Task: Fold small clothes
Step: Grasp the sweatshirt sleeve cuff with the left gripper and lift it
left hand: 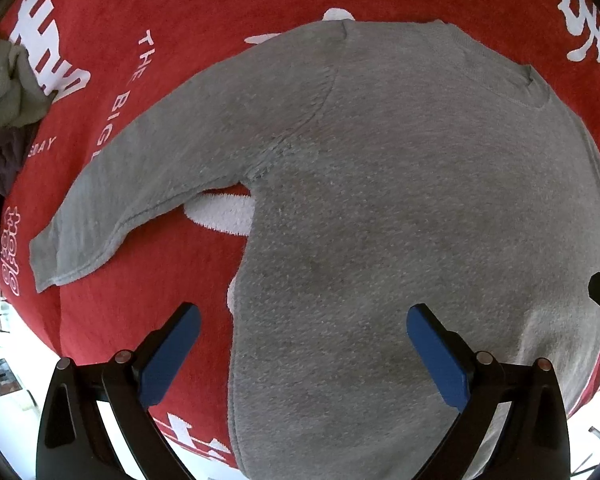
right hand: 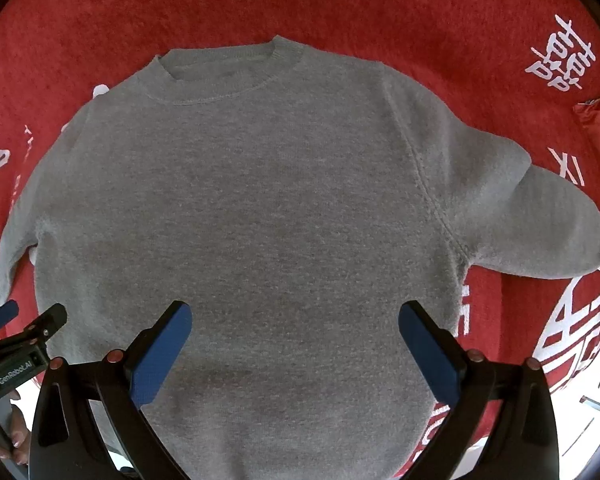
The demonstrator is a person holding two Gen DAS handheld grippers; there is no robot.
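Right now a grey sweater (right hand: pixel 260 208) lies flat and spread out on a red blanket (right hand: pixel 460 20) with white lettering, neck opening farthest from both claws and hem nearest them. Seen from the right wrist, the right gripper (right hand: pixel 295 344) hangs above the lower body of the sweater with its blue-padded fingers (right hand: pixel 162 354) spread wide and nothing between them; the collar (right hand: pixel 228 76) sits straight ahead beyond the fingertips. Off to that claw's right, one sleeve (right hand: pixel 540 220) bends outward and folds back on itself over the red cloth. Low at its left, the left gripper (right hand: pixel 8 322) juts in from the side, a person's hand (right hand: pixel 14 436) wrapped around its body below. From the left wrist, the left gripper (left hand: pixel 303 346) also stands with its fingers wide apart and empty, straddling the sweater's side edge: one blue pad (left hand: pixel 170 360) is over bare blanket, the other over grey knit. Ahead and to this claw's left the other sleeve (left hand: pixel 140 184) stretches out straight, cuff resting on the blanket. Farther left, at the blanket's edge, a heap of other clothes (left hand: pixel 4 128) in pale green and dark purple is bunched up.
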